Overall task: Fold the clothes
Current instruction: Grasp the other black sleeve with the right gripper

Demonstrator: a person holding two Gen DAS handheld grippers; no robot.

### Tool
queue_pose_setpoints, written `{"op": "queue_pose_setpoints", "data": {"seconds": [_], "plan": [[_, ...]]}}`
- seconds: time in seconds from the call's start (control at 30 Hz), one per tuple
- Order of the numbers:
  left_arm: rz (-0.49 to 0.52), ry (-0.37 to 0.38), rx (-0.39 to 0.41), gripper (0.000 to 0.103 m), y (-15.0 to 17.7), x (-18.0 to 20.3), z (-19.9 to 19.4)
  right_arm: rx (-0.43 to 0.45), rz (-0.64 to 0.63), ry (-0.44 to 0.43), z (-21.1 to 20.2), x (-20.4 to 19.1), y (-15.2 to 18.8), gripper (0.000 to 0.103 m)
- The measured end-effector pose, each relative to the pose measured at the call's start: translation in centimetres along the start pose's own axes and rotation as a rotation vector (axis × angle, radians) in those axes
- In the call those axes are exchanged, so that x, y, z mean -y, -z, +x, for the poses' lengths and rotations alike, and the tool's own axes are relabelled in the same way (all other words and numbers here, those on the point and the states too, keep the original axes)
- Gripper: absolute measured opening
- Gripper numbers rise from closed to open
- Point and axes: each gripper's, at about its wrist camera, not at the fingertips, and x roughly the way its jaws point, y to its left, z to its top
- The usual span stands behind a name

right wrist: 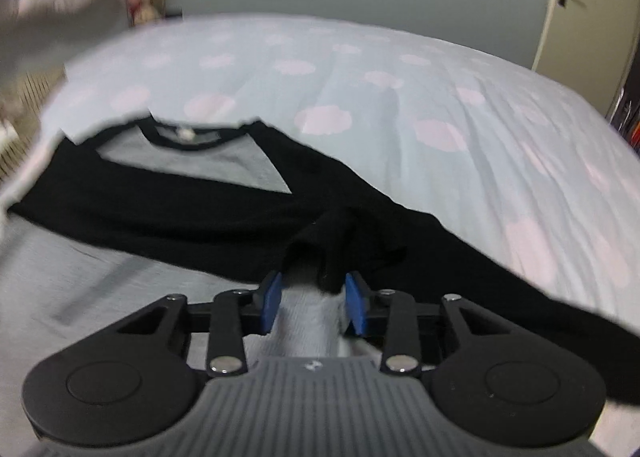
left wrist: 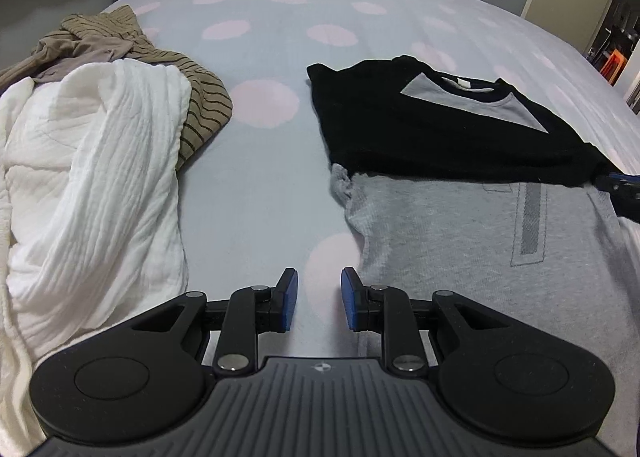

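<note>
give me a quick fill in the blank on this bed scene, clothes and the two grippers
1. The grey shirt has ____ sleeves, folded across its chest.
2. The left gripper hovers with its jaws ____ and nothing between them.
3. The white garment lies partly on top of a ____ top.
4. The bedsheet is pale blue with ____ spots.

Missing words: black; open; striped; pink
</note>
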Motion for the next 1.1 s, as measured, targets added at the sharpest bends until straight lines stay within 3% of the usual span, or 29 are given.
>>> {"op": "queue_pose_setpoints", "data": {"seconds": [0.07, 0.1, 0.23, 0.33, 0.47, 0.6, 0.77, 0.93, 1.07, 1.1], "plan": [[-0.011, 0.013, -0.001, 0.021, 0.1, -0.4, 0.2, -0.024, -0.030, 0.033, 0.9, 0.0, -0.4, 0.009], [-0.017, 0.017, -0.001, 0.021, 0.0, -0.6, 0.3, -0.033, -0.047, 0.050, 1.3, 0.0, -0.5, 0.007], [-0.027, 0.028, 0.011, 0.021, -0.2, -1.0, 0.3, -0.028, -0.214, 0.135, 0.2, -0.5, -1.0, 0.007], [-0.027, 0.031, 0.010, 0.021, -0.4, -1.0, 0.4, -0.076, -0.338, 0.187, 0.4, -0.1, -0.4, 0.007], [-0.013, 0.022, 0.004, 0.021, -0.4, -0.6, 0.4, -0.160, -0.385, 0.163, 0.8, 1.1, 0.6, 0.015], [0.001, 0.013, -0.002, 0.023, -0.4, -0.3, 0.5, -0.132, -0.292, 0.157, -0.5, 3.2, 0.1, 0.020], [0.019, 0.002, -0.010, 0.023, -0.4, 0.1, 0.6, -0.048, -0.081, 0.032, -1.2, 5.5, -2.4, 0.021], [0.026, 0.003, -0.027, 0.024, -0.3, -0.1, 1.2, -0.072, -0.095, 0.017, 1.6, 5.1, -3.4, 0.030], [0.020, 0.006, -0.028, 0.025, -0.3, -0.3, 1.6, -0.102, -0.090, 0.004, 3.6, 5.1, -3.1, 0.029], [0.021, 0.007, -0.026, 0.026, -0.4, -0.4, 1.6, -0.101, -0.085, -0.006, 3.8, 5.1, -3.1, 0.025]]}}
